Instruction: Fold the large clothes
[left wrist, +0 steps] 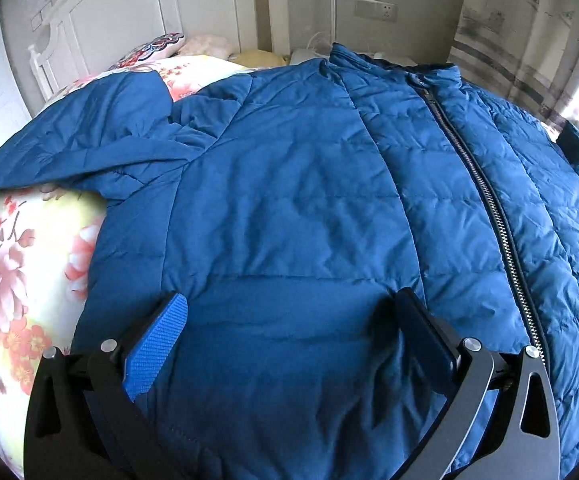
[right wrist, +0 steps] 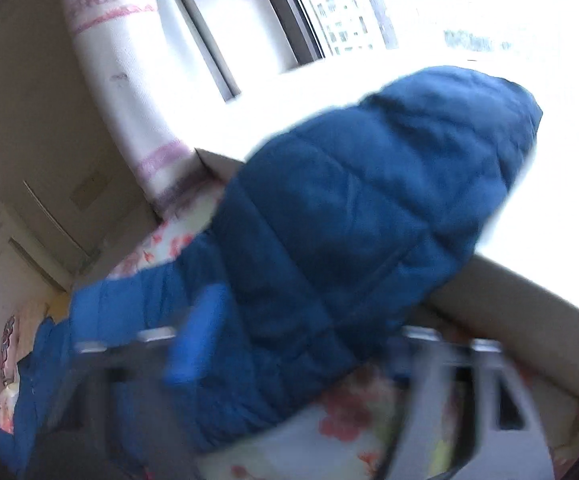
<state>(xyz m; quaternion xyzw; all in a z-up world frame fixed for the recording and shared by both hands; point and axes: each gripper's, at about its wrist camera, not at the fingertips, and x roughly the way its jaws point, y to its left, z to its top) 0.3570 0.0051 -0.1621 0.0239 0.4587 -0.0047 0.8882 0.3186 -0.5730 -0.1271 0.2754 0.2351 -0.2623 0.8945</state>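
On the bed [left wrist: 21, 288], spread front-up over the flowered sheet, lies the blue quilted jacket [left wrist: 297, 184], and I place everything else by its zipper [left wrist: 489, 208]. I judge the first fold to be in hand: a sleeve is being brought in toward the body. My right claw [right wrist: 289, 344] is blurred in its own view; its jaws look drawn in on the padded sleeve [right wrist: 361, 200], which stands raised against the bright window [right wrist: 409, 20], so I read it as gripping the sleeve, though the blur leaves some doubt. My left claw [left wrist: 289, 336] stands wide, its blue pad [left wrist: 157, 344] and dark finger [left wrist: 425, 328] resting on or just above the hem panel on the side of the zipper where the other sleeve [left wrist: 73, 136] sprawls outward; nothing is pinched between them.

Next, I think, the raised sleeve must be carried across the zipper and laid flat on the chest, while the left claw pins the hem so the body does not drag.

The jacket looks puffy, lightly creased, zipped up to the collar, with stitched horizontal channels; it will likely spring back unless pressed.
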